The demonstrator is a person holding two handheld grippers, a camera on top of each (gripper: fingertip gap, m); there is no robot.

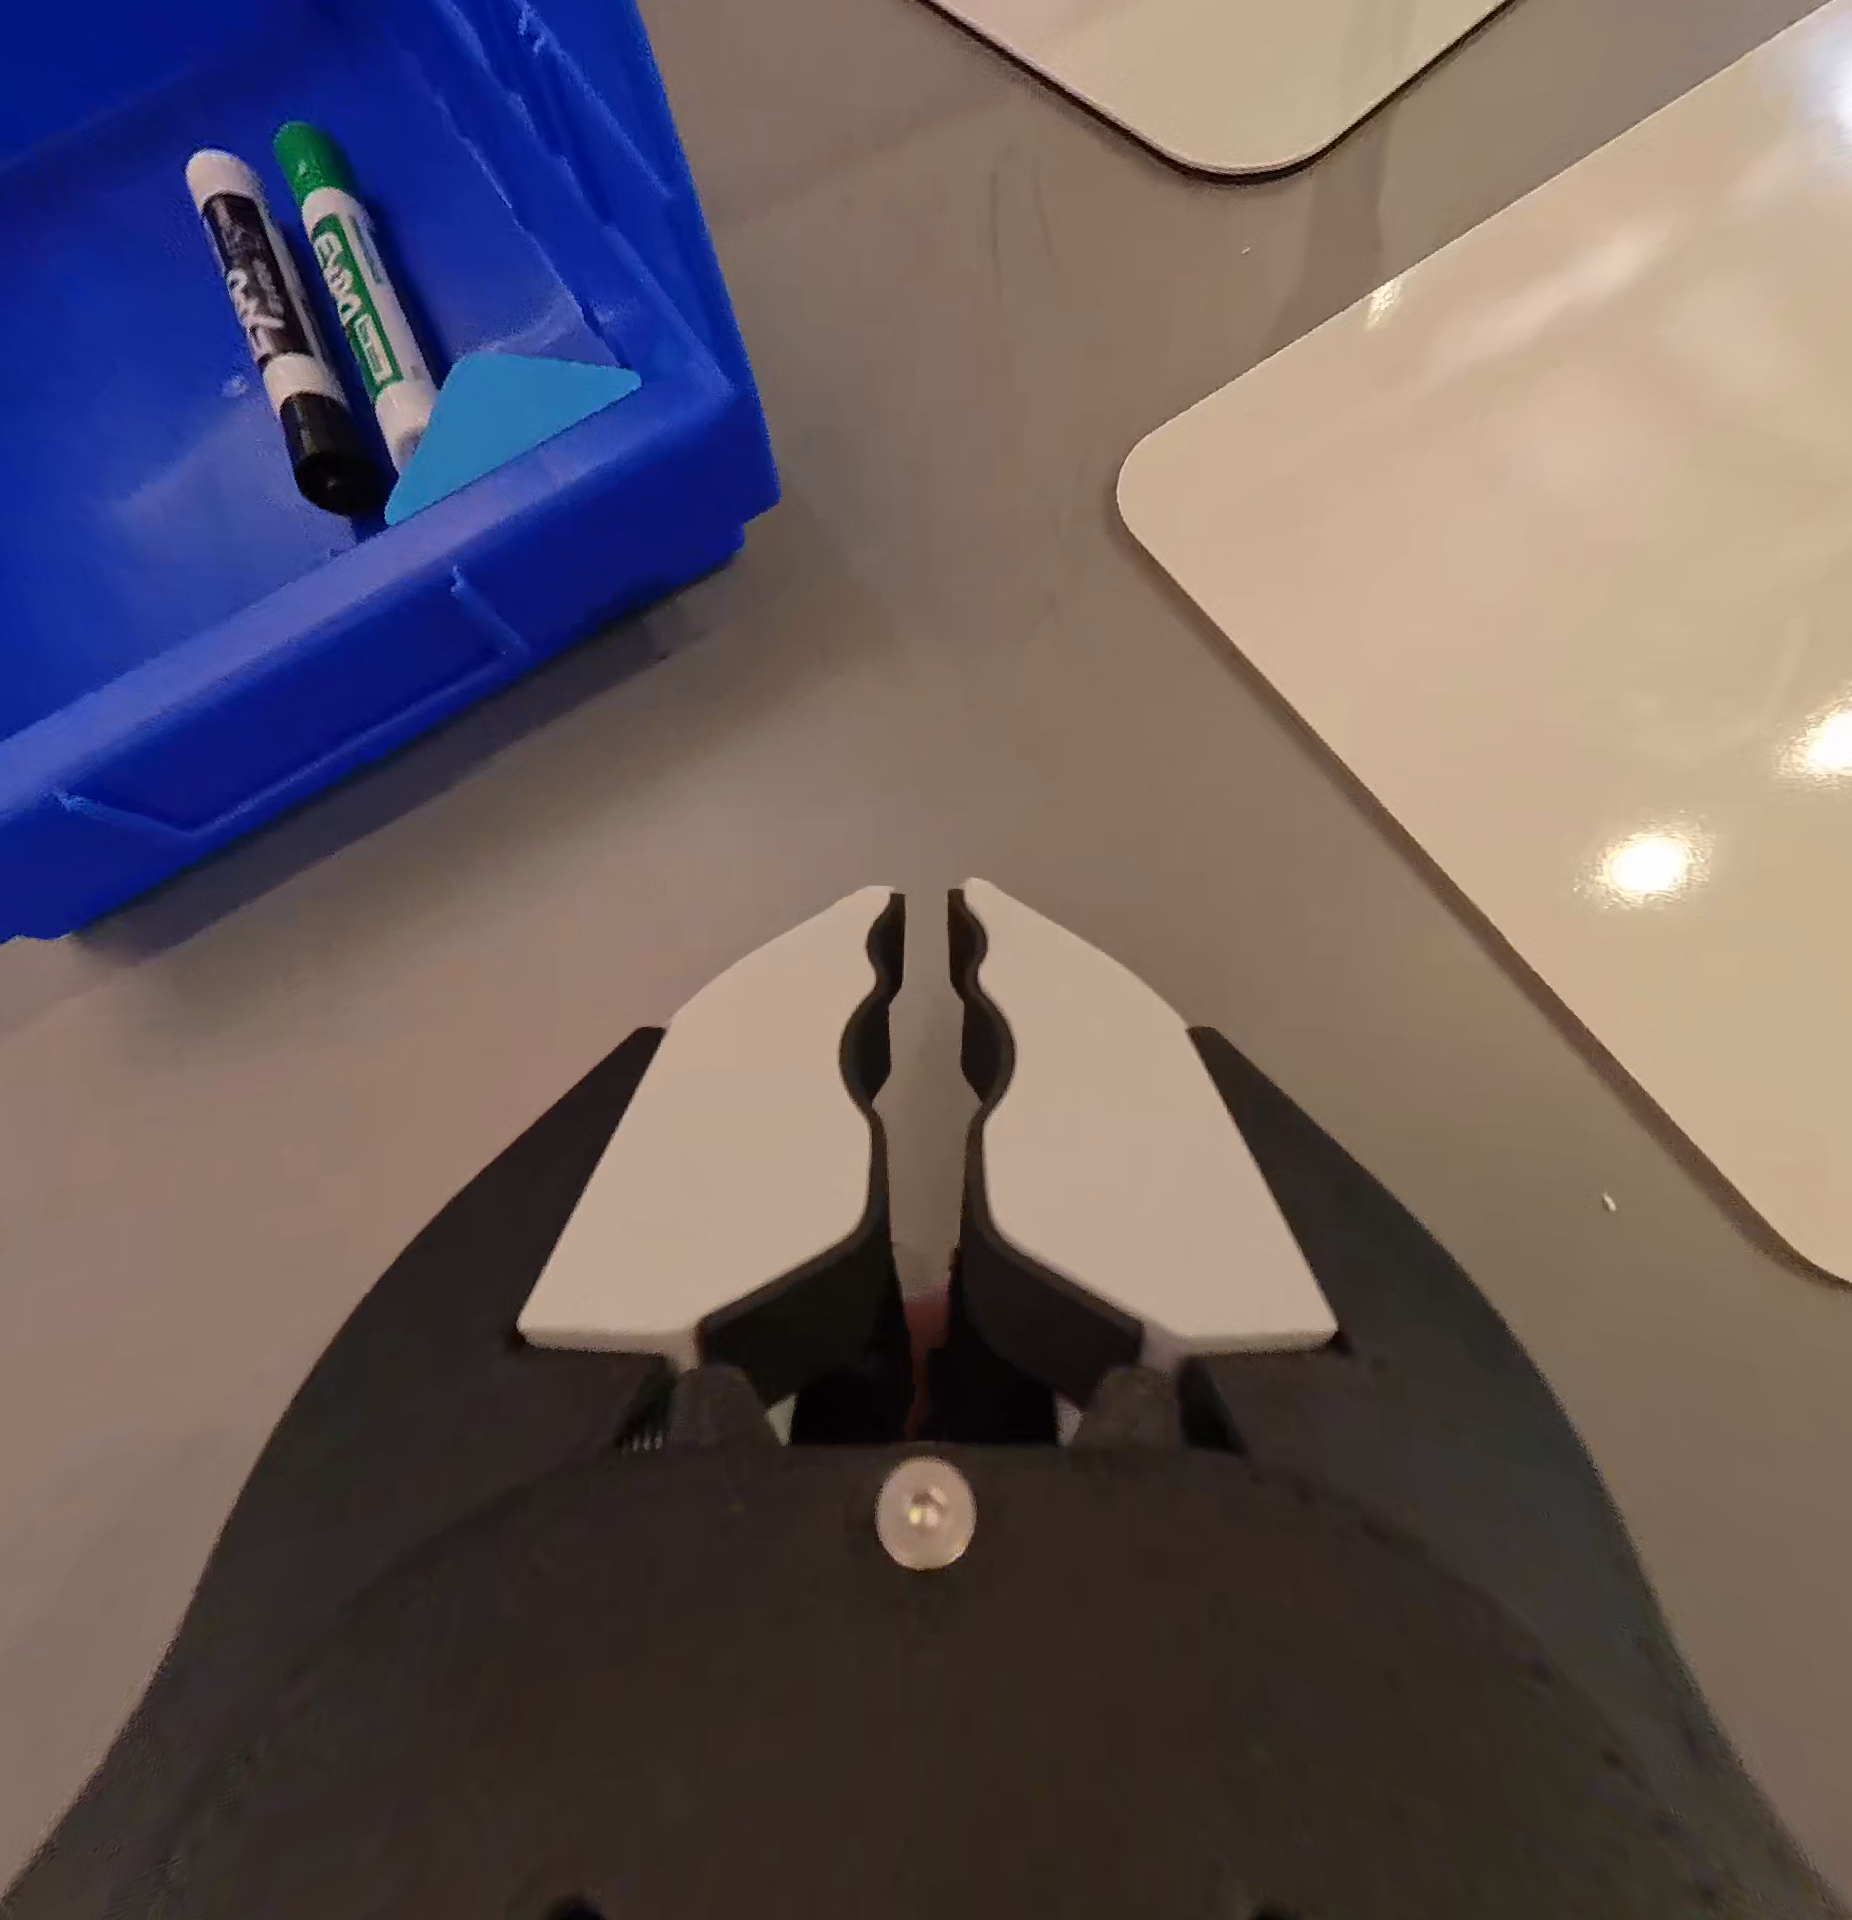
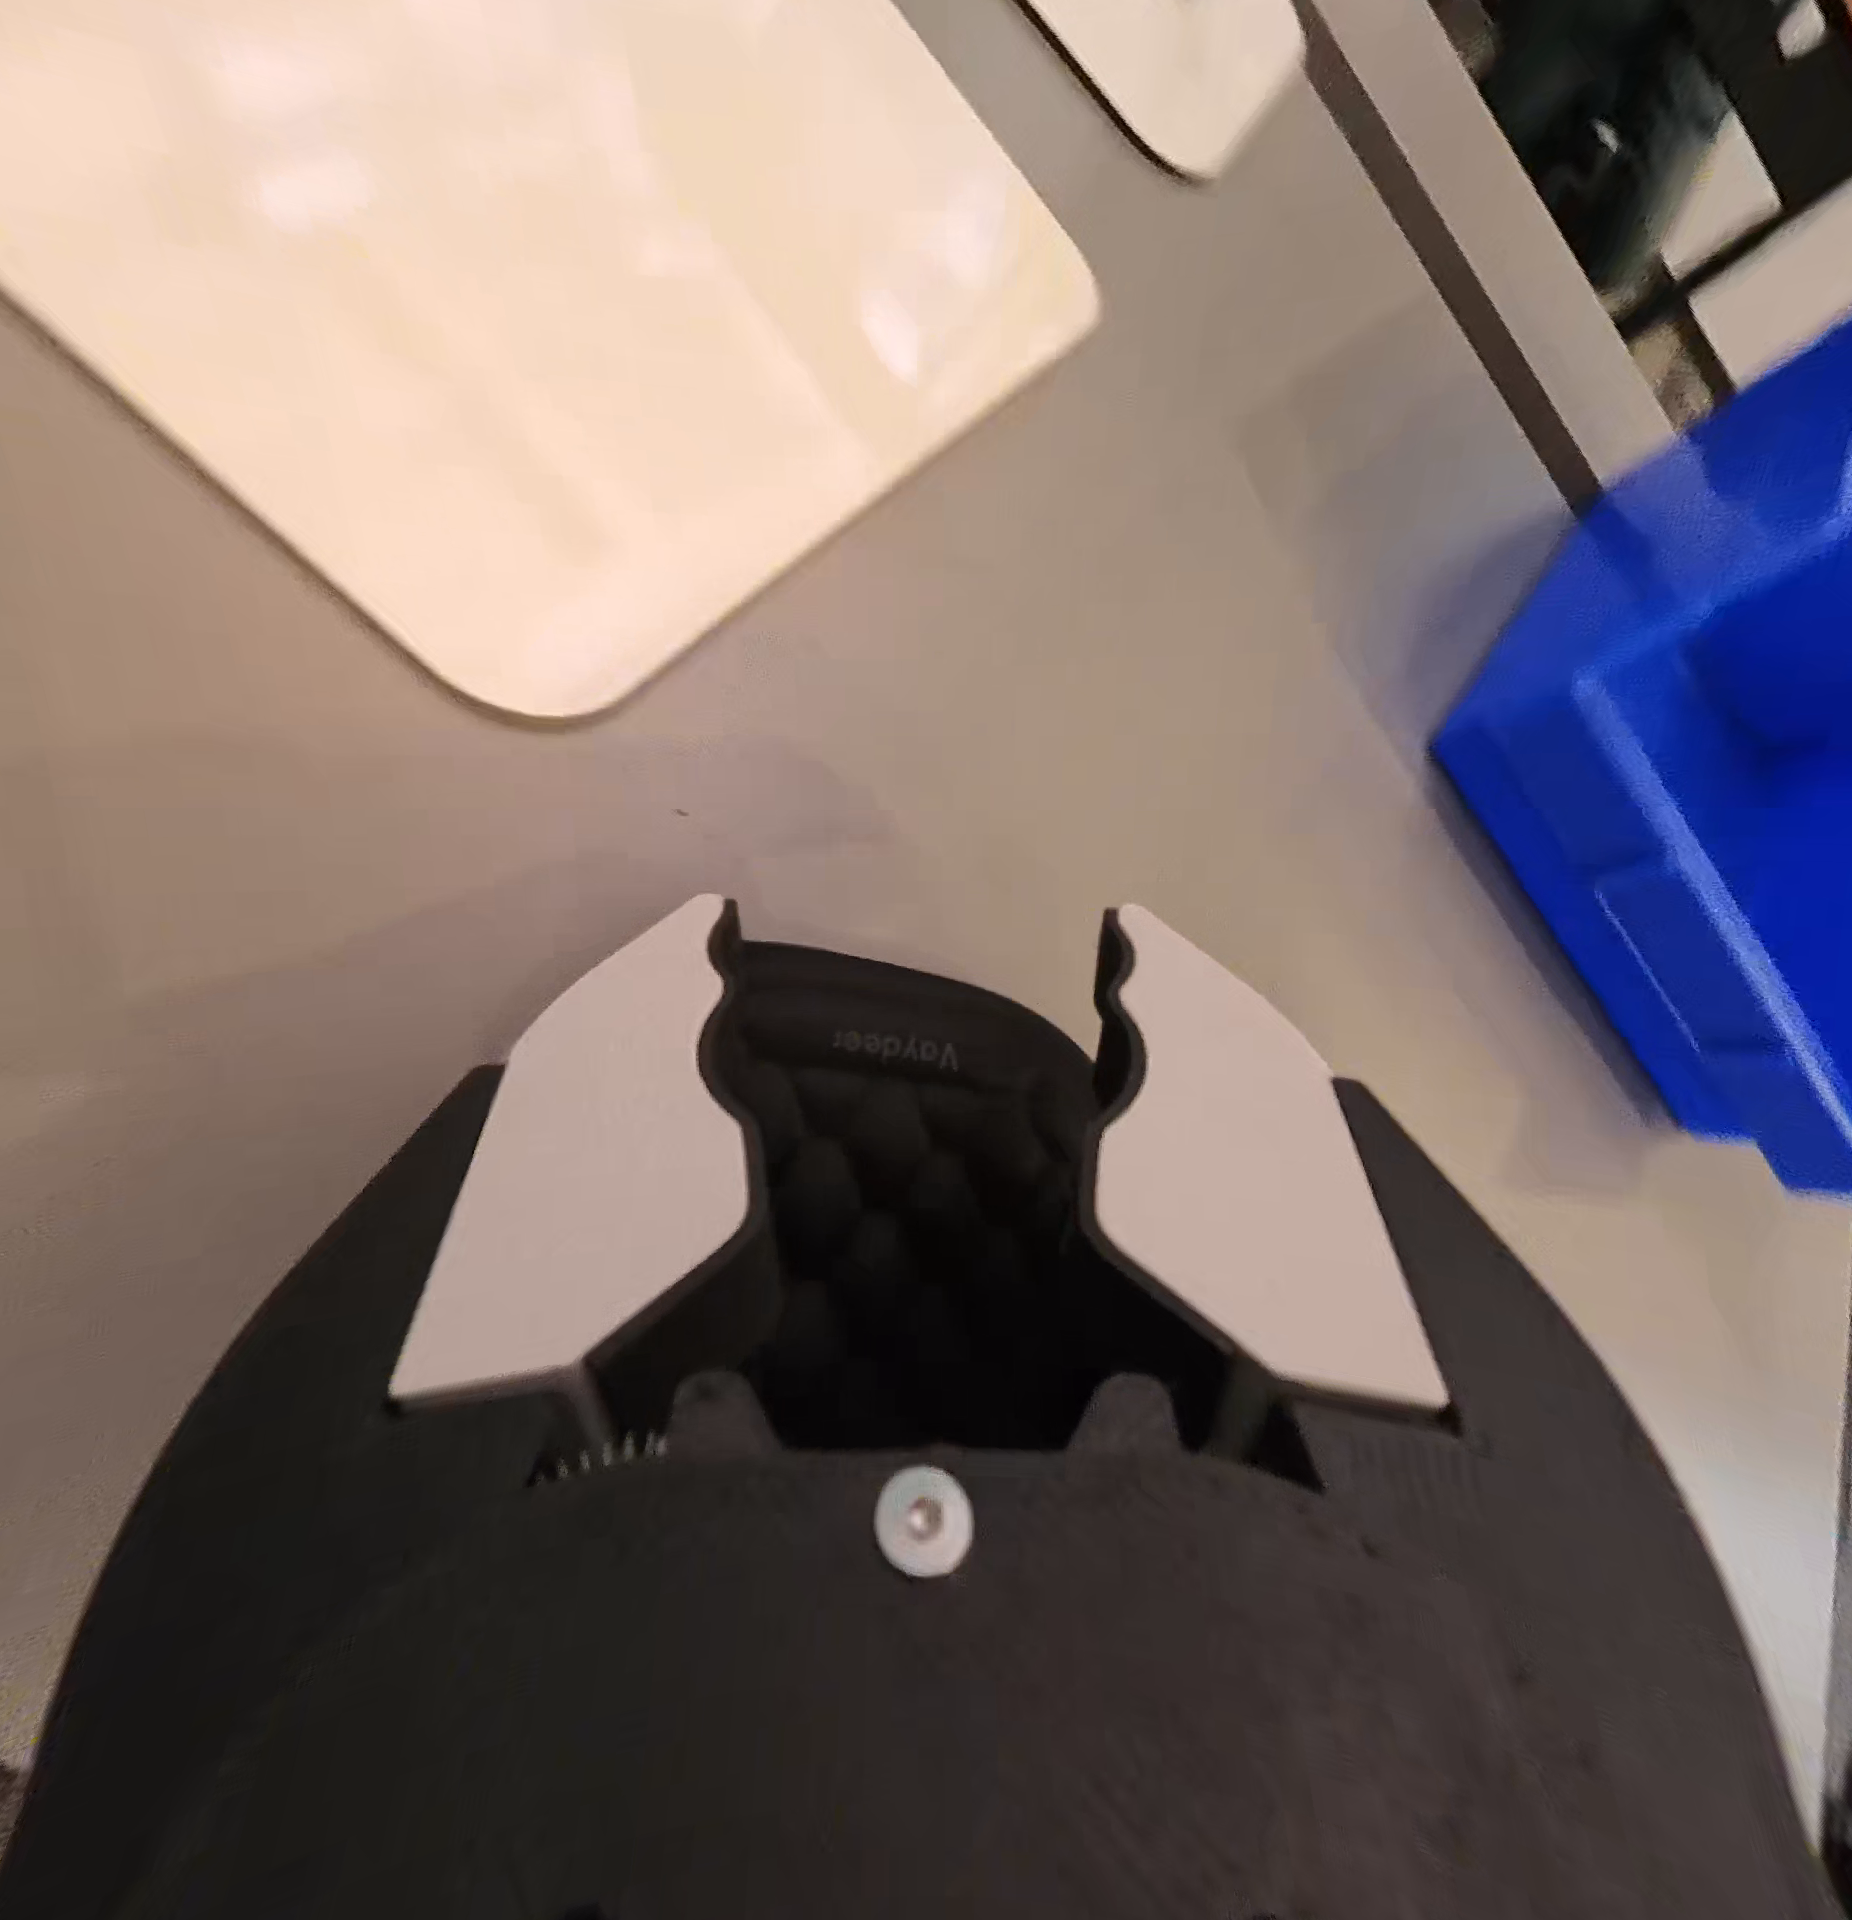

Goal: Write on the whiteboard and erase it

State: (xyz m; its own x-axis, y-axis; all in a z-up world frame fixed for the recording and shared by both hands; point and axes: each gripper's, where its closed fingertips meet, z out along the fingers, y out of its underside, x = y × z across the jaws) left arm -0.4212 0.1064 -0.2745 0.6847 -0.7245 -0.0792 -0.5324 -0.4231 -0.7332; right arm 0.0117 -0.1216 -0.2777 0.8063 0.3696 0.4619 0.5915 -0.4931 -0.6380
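Where the right gripper points down at the grey counter, its jaws grasp a black eraser with a quilted, cell-patterned top; both dark pads bear on its sides, and its far end sits just short of the fingertips. Beyond these jaws, to the far left, lies a white whiteboard with rounded corners, flat on the counter and apart from the gripper. A second white board shows at the far edge, and a blue bin stands at the right, blurred.

The left gripper hovers over bare counter with its jaws drawn nearly together, a narrow slit of counter showing between the wavy black pads, and nothing grasped. To its right lies the whiteboard, glossy with lamp reflections, its near corner rounded; the second white board lies farther off. At the far left stands a blue bin, open-topped, holding a black-capped marker and a green-capped marker side by side, touching, with a light blue triangular piece just beside them in the bin's corner.
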